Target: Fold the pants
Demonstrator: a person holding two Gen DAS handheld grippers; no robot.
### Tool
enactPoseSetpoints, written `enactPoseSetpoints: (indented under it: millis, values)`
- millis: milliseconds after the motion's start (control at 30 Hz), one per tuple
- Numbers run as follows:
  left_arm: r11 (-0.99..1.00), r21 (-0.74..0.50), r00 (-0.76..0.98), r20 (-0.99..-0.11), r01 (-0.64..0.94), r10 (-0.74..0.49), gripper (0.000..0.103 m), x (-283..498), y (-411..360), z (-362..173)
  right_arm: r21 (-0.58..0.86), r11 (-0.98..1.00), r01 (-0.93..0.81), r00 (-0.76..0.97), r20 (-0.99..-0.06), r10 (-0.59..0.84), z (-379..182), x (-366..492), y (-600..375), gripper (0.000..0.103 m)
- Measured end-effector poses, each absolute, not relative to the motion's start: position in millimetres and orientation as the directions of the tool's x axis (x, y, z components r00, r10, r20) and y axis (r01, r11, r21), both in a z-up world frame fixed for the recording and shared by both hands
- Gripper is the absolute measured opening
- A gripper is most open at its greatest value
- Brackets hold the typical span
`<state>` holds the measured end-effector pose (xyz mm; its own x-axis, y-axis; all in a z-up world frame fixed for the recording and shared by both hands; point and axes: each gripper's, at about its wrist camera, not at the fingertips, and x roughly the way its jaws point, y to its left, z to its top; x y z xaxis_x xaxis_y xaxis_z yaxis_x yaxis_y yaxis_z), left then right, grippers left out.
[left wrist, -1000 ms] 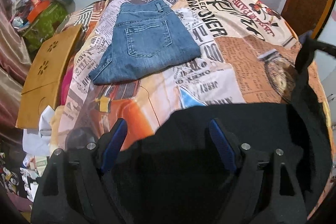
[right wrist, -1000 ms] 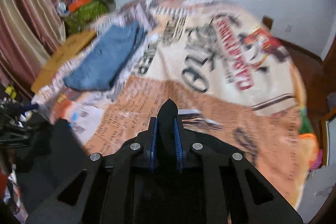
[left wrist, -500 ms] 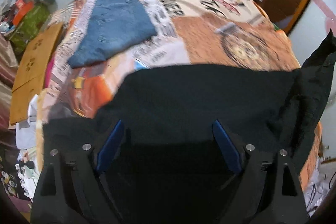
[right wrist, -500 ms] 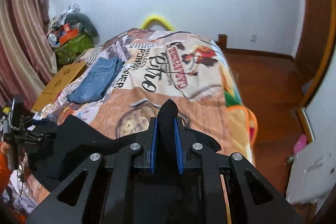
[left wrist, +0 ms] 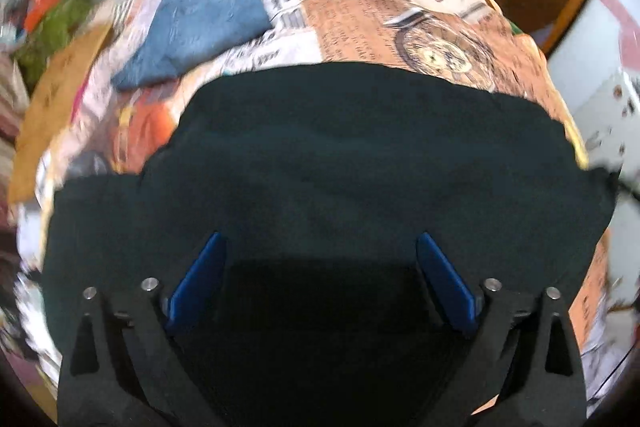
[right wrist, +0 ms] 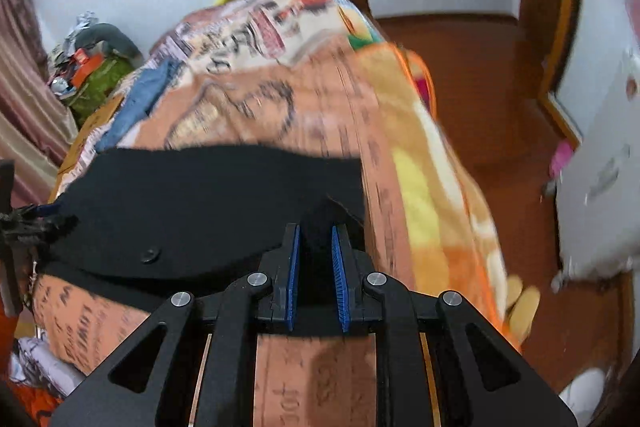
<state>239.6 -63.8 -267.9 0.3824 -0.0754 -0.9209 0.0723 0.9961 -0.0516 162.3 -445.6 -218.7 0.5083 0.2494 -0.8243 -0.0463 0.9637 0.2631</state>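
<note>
Pants (left wrist: 360, 155), black and wide, lie spread across the near end of the bed (left wrist: 420, 19), over its printed blanket. The left tool (left wrist: 318, 267) hangs above the dark cloth and its jaws are opening; the blue pads stand far apart and do not press on anything, though the fabric lies below and between them. The right tool (right wrist: 316, 251) is closed on a fold of the black pants (right wrist: 208, 195) at the edge near the side of the bed, and the cloth rises in a small peak between its pads. A folded pair of blue jeans (left wrist: 200, 23) rests farther up the bed, well apart from the black pair. I judge that the step in hand is laying the pants out flat before the first fold, with one corner just let go. The next move probably calls for the right tool to set its edge down smoothly, and then for both tools to take one side and bring it over the other.
</note>
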Motion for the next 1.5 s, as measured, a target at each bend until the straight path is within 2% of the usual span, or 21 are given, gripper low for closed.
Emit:
enactPoseSetpoints:
  millis: [67,167,267,333,400,467,600,767,867,967,1133,1267,1500]
  values:
    - [0.994,-0.1,0.372,-0.922,0.033,-0.105,0.102,239.1,-56.3,-270.9,0.252,0.967,-0.031,0.491,-0.839,0.235,-230.7,155.4,-444.5,0.017]
    - [0.994,-0.107,0.376,-0.92,0.025,-0.108,0.102,237.1,-55.8,-270.7,0.217,0.976,-0.006,0.462,-0.865,0.195,-241.5,147.3,-442.8,0.019]
    - [0.994,-0.101,0.379,-0.92,0.031,-0.106,0.102,235.0,-54.1,-268.3,0.188,0.982,0.035,0.444,-0.883,0.153,-242.5,142.1,-446.7,0.034]
    - [0.995,-0.099,0.378,-0.92,0.032,-0.104,0.102,234.0,-49.6,-265.5,0.17,0.984,0.055,0.451,-0.883,0.127,-234.4,140.9,-448.8,0.04]
    - [0.995,-0.092,0.399,-0.912,0.023,-0.094,0.102,232.0,-39.9,-258.6,0.164,0.985,0.062,0.463,-0.879,0.117,-225.5,139.8,-448.5,0.053]
    - [0.996,-0.084,0.424,-0.902,0.009,-0.08,0.102,230.4,-28.6,-251.0,0.154,0.987,0.049,0.493,-0.863,0.11,-211.9,143.8,-443.1,0.06]
    - [0.996,-0.072,0.494,-0.869,-0.048,-0.039,0.102,226.1,8.3,-229.0,0.134,0.991,-0.016,0.532,-0.838,0.121,-186.5,162.1,-417.3,0.06]
    - [0.983,-0.088,0.544,-0.839,-0.159,0.013,0.102,224.7,71.3,-213.1,0.135,0.978,-0.158,0.561,-0.803,0.201,-164.0,192.8,-362.5,0.06]
    - [0.971,-0.122,0.547,-0.837,-0.208,0.012,0.102,224.0,111.7,-211.7,0.153,0.954,-0.256,0.554,-0.785,0.275,-154.7,212.4,-323.0,0.061]
    - [0.962,-0.108,0.536,-0.843,-0.251,0.045,0.102,223.4,141.6,-215.7,0.154,0.926,-0.345,0.54,-0.775,0.33,-149.2,234.3,-278.8,0.069]
    - [0.946,-0.111,0.509,-0.859,-0.303,0.062,0.101,222.9,186.1,-230.8,0.181,0.861,-0.476,0.478,-0.768,0.426,-150.1,265.4,-209.7,0.069]
    - [0.949,-0.153,0.489,-0.872,-0.277,0.002,0.085,225.1,203.4,-244.8,0.173,0.808,-0.563,0.42,-0.783,0.46,-159.4,288.9,-154.7,0.069]
    - [0.945,-0.207,0.436,-0.897,-0.253,-0.08,0.08,242.0,211.6,-275.2,0.189,0.729,-0.658,0.294,-0.827,0.48,-193.2,321.8,-90.0,0.069]
